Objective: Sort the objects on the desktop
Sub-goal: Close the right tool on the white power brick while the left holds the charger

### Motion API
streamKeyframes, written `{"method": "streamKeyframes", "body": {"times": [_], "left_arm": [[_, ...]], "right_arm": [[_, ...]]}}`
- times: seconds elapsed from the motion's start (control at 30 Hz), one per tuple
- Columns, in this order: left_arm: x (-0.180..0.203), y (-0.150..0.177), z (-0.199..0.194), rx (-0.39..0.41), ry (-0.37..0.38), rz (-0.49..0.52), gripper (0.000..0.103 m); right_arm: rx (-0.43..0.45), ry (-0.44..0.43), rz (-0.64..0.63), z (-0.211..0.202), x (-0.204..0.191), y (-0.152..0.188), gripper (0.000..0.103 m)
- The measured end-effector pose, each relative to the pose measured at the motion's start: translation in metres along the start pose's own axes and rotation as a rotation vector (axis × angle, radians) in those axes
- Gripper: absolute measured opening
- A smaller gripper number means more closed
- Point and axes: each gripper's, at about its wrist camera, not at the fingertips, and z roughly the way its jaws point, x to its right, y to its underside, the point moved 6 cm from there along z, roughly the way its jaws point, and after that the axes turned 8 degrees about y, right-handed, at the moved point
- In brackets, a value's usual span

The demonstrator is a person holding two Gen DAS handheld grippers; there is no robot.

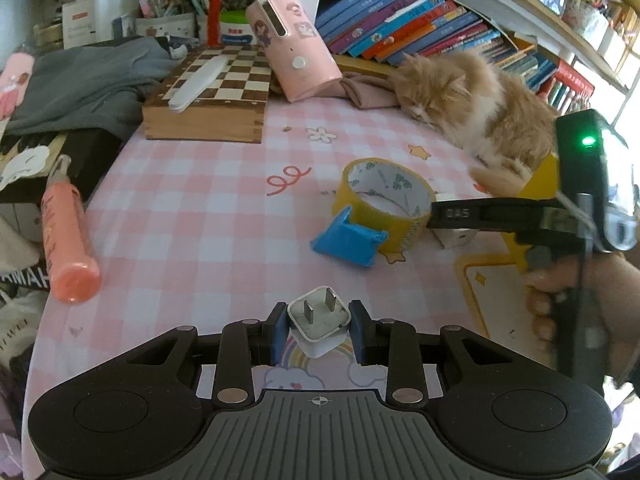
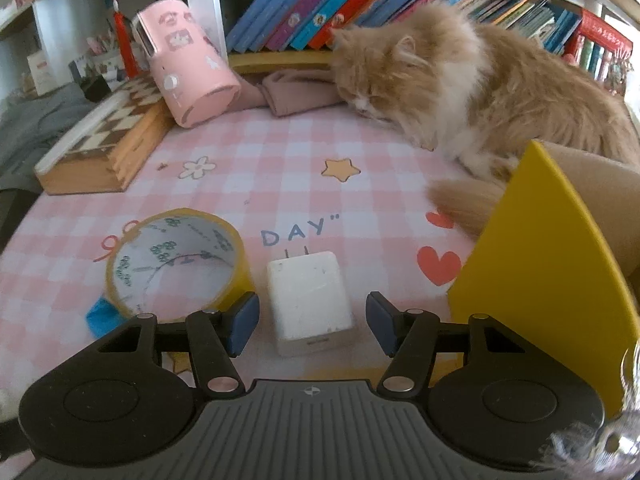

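My left gripper (image 1: 319,328) is shut on a small white plug charger (image 1: 320,320), held just above the pink checked tablecloth (image 1: 192,208) with its two prongs pointing up. My right gripper (image 2: 312,322) is open, its blue pads on either side of a larger white charger (image 2: 308,296) that lies flat on the cloth, with a gap on each side. A yellow tape roll (image 2: 176,260) stands just left of that charger. A small blue pouch (image 1: 346,240) leans against the roll. In the left wrist view, one of the right gripper's fingers (image 1: 480,214) reaches over the larger charger (image 1: 456,238).
A fluffy orange cat (image 2: 480,92) lies at the back right beside a yellow box (image 2: 540,280). A wooden chess box (image 1: 208,96) and a tilted pink cylinder (image 1: 292,48) stand at the back left. An orange tube (image 1: 68,240) lies at the left edge. Books line the back.
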Motion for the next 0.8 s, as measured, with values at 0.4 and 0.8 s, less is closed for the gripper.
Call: {"method": "streamKeyframes", "body": {"times": [0.4, 0.8], "left_arm": [[0.003, -0.005, -0.007, 0.019, 0.018, 0.001, 0.03], [0.005, -0.009, -0.019, 0.051, 0.041, 0.012, 0.03]], "right_arm": [[-0.021, -0.006, -0.005, 0.01, -0.001, -0.001, 0.042], [0.016, -0.038, -0.001, -0.019, 0.006, 0.004, 0.04]]}}
